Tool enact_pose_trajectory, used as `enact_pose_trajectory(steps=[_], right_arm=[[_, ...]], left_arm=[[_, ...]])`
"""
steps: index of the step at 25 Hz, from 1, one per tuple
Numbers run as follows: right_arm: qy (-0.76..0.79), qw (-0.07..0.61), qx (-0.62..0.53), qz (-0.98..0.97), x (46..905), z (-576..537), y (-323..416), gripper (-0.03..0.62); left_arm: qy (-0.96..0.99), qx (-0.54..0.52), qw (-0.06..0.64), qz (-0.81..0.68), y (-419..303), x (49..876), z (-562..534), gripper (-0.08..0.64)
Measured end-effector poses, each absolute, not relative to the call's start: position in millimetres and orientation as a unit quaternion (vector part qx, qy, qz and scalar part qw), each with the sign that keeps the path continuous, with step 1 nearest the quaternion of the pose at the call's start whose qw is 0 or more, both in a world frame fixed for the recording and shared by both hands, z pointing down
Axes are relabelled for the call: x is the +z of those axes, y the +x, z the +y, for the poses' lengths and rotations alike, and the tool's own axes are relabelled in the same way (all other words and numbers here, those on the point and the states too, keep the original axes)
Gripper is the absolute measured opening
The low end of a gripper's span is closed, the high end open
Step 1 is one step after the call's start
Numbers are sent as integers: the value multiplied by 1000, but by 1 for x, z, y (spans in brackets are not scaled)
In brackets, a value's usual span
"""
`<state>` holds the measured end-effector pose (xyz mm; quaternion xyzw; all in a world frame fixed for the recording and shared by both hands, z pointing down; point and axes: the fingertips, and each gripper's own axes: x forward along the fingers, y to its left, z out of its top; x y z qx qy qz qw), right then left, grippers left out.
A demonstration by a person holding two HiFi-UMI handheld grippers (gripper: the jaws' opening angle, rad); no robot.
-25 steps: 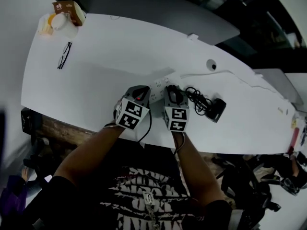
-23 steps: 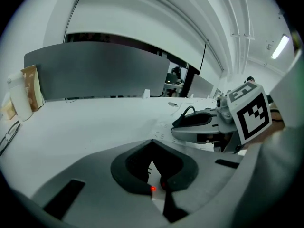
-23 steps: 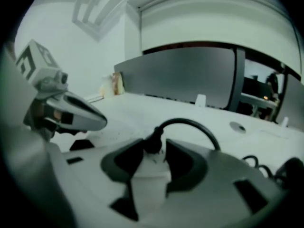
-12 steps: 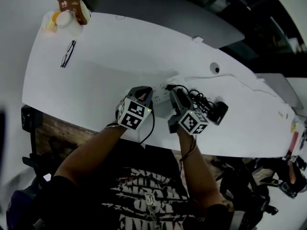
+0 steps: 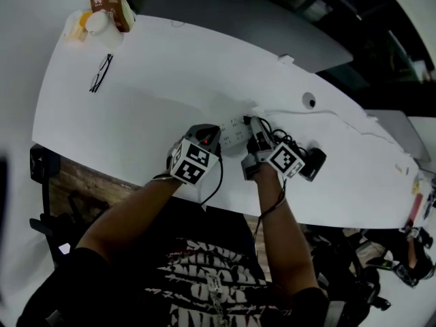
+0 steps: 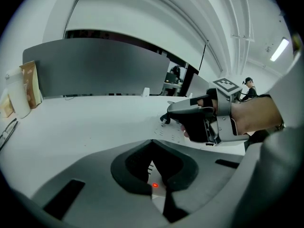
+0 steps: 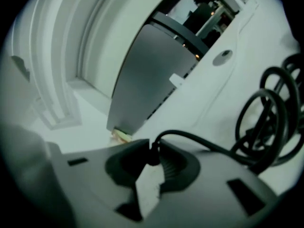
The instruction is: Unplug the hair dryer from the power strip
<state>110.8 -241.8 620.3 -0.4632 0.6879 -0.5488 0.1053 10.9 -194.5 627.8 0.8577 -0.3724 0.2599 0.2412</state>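
The left claw [image 5: 215, 137] is clamped on the power strip [image 5: 234, 129], pinning it. The right claw [image 5: 254, 127] has rolled over and its jaws have just closed on the plug [image 7: 152, 156], so the pull looks under way (prongs free yet? can't tell). Only its own view shows the cord [image 7: 209, 145] leaving its jaws. Only the head view shows the hair dryer [image 5: 311, 163] just right of it.

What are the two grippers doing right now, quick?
Left gripper: closed on the white power strip.
Right gripper: fingers have just been closing, now gripping the black plug.
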Motion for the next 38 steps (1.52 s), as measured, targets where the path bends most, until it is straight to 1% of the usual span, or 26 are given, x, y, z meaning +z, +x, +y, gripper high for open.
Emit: enact_pose_trajectory(steps=[2,6,7,10,12,19,25,29,35,38], right_arm=[[-464,103,-547,689,621,-243,114,74],[-460,124,-530,701,608,-240,118,69],[-460,112,-509,719,603,-239,118,69],[-468,34,-408,783,589,-233,124,67],[-470,5,-372,800,585,-225,127,67],[-490,-17,-346,800,591,-219,134,67],[-501,-67,-323,800,602,-219,136,69],[-509,-120,-276,807,601,-217,129,72],[-530,-142,-269,791,600,-217,124,71],[-545,-177,-240,784,599,-218,118,72]], left_arm=[[858,261,241,-372,10,629,-194,25],[858,261,243,-369,10,630,-193,25],[858,261,243,-369,10,630,-192,25],[857,258,246,-373,8,632,-192,25],[856,255,247,-374,8,633,-193,25],[858,253,245,-373,7,636,-191,25],[855,254,251,-376,3,635,-191,25],[858,266,248,-363,9,634,-190,25],[854,295,240,-355,13,639,-189,25],[852,295,246,-356,12,639,-190,25]])
